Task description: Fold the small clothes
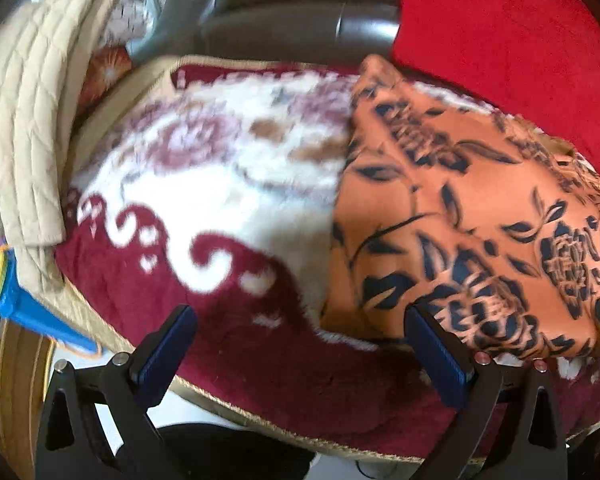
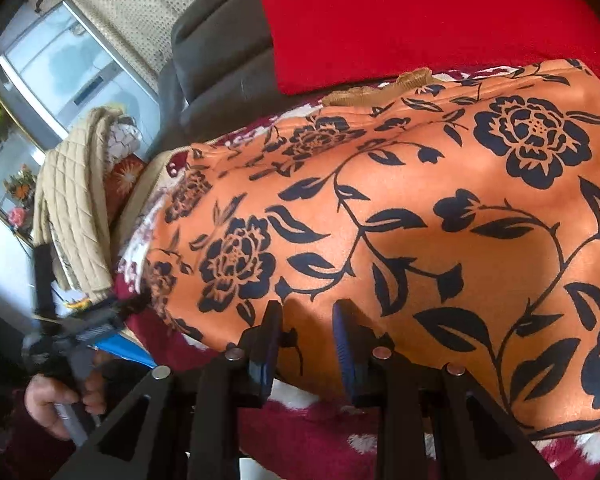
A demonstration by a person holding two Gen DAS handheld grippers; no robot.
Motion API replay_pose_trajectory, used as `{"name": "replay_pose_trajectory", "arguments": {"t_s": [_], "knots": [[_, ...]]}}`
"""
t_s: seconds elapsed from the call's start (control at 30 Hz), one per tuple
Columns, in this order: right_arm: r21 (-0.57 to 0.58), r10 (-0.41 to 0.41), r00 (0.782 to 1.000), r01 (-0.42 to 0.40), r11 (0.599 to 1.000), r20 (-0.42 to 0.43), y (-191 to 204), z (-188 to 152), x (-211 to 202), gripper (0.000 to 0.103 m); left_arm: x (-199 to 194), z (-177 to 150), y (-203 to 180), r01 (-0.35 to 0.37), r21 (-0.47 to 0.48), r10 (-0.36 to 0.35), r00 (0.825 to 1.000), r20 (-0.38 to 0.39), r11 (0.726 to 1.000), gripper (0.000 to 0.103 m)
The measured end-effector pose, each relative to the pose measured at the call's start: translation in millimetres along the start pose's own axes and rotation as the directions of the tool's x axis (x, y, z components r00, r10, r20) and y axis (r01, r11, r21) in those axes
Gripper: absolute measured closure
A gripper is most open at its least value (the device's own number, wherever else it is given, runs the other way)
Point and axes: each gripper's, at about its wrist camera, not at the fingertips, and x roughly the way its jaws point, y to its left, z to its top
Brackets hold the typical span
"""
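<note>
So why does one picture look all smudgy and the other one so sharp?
Left wrist view: the white and maroon blanket and orange flowered cloth are smeared by motion blur. Right wrist view: the cloth's flowers are crisp; only the other claw at the left edge is blurred. Both views bulge at the edges from the fisheye lens.

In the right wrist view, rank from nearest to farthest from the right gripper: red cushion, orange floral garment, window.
1. orange floral garment, right at the right gripper fingertips.
2. red cushion, behind the garment, upper right.
3. window, far upper left.
</note>
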Motion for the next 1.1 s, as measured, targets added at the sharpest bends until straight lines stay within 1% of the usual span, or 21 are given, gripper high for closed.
{"name": "replay_pose_trajectory", "arguments": {"t_s": [0.1,0.17,0.2,0.23,0.27,0.33,0.4,0.53,0.57,0.6,0.63,0.67,0.7,0.73,0.8,0.87,0.9,0.93,1.0,1.07,1.1], "knots": [[-0.023,0.033,0.999,-0.033,0.999,0.024,6,2,-4,0.072,-7,-2,8,0.047,-0.046,-0.047,0.999,0.008,0.998,0.000],[-0.030,0.039,0.999,-0.039,0.999,0.008,9,1,1,0.071,-11,-3,12,0.091,-0.080,-0.091,0.996,0.004,0.993,0.000],[-0.028,0.027,1.000,-0.027,0.999,-0.016,9,1,7,0.066,-13,-4,15,0.118,-0.112,-0.119,0.993,0.003,0.987,0.000],[-0.025,0.025,0.999,-0.026,0.999,-0.033,9,-1,10,0.045,-14,-5,18,0.145,-0.143,-0.146,0.989,0.003,0.979,0.000],[-0.027,0.043,0.998,-0.044,0.999,-0.038,10,-2,14,0.035,-16,-6,20,0.181,-0.181,-0.184,0.983,0.005,0.967,0.000],[-0.075,0.013,0.999,-0.016,0.997,-0.030,18,-5,13,0.035,-19,-8,25,0.255,-0.253,-0.260,0.965,0.015,0.933,0.000],[-0.096,0.006,1.000,-0.008,0.995,-0.021,21,-8,10,0.035,-17,-8,25,0.319,-0.308,-0.328,0.944,0.024,0.896,0.000],[-0.095,0.052,0.995,-0.044,0.995,0.089,19,-7,-14,0.035,-6,-9,19,0.436,-0.393,-0.463,0.886,0.030,0.809,0.001],[-0.093,0.050,0.992,-0.040,0.995,0.112,17,-6,-19,0.037,-3,-10,19,0.457,-0.412,-0.486,0.873,0.038,0.788,0.003],[-0.085,0.047,0.990,-0.035,0.996,0.132,14,-5,-23,0.039,0,-9,17,0.471,-0.426,-0.500,0.865,0.050,0.773,0.014],[-0.075,0.040,0.989,-0.030,0.997,0.142,11,-4,-26,0.043,2,-8,16,0.477,-0.429,-0.505,0.861,0.055,0.767,0.028],[-0.065,0.032,0.988,-0.022,0.998,0.150,8,-3,-27,0.043,6,-7,15,0.479,-0.433,-0.508,0.860,0.053,0.764,0.033],[-0.061,0.024,0.988,-0.015,0.998,0.153,7,-2,-28,0.043,10,-6,14,0.469,-0.439,-0.502,0.864,0.045,0.766,0.039],[-0.057,0.011,0.988,-0.003,0.998,0.157,6,-2,-28,0.044,12,-7,14,0.465,-0.446,-0.500,0.865,0.046,0.765,0.039],[-0.058,-0.026,0.987,0.036,0.998,0.161,4,-1,-28,0.051,13,-7,14,0.469,-0.457,-0.498,0.865,0.065,0.755,0.039],[-0.039,-0.070,0.987,0.076,0.996,0.142,-2,0,-24,0.053,13,-6,13,0.473,-0.467,-0.495,0.865,0.084,0.747,0.038],[-0.020,-0.098,0.988,0.101,0.995,0.117,-8,0,-19,0.053,14,-7,13,0.477,-0.481,-0.497,0.862,0.094,0.736,0.034],[-0.005,-0.115,0.989,0.116,0.993,0.090,-13,0,-15,0.055,15,-7,13,0.488,-0.496,-0.509,0.854,0.104,0.718,0.026],[0.001,-0.132,0.989,0.132,0.991,0.063,-19,0,-12,0.061,19,-3,12,0.504,-0.519,-0.522,0.844,0.127,0.690,0.021],[-0.014,-0.136,0.989,0.137,0.990,0.066,-18,0,-13,0.063,19,0,10,0.506,-0.518,-0.517,0.845,0.136,0.690,0.021],[-0.015,-0.134,0.989,0.135,0.991,0.065,-18,1,-14,0.063,19,2,7,0.508,-0.503,-0.513,0.846,0.141,0.699,0.021]]}}
